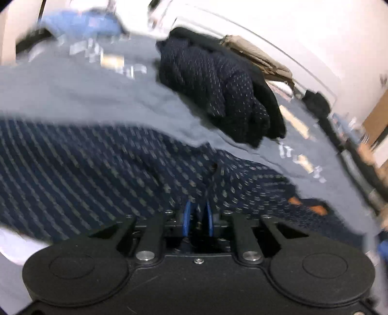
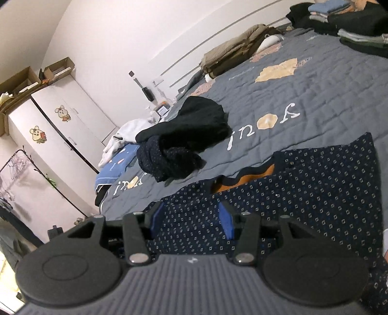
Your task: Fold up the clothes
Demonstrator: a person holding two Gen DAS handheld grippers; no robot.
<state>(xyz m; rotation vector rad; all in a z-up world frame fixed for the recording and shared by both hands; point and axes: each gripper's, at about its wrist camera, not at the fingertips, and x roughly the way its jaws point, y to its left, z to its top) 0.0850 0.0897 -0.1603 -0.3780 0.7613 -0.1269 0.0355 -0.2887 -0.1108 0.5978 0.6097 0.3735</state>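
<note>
Patterned navy shirt (image 2: 303,184) lies on the grey bed (image 2: 315,97), pinched by the left hand-held gripper (image 1: 197,215); right hand-held gripper (image 2: 191,218) spread over it. Dark clothes heap (image 2: 184,143) sits nearby.

Home bedroom, grey quilted bed (image 2: 303,97), white wardrobe (image 2: 60,135), folded clothes stacks (image 2: 339,21)

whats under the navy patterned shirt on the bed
The navy patterned shirt lies on the grey quilted bedspread, which shows all around it. An orange lining shows at its collar. Anything else beneath the cloth is covered.
</note>
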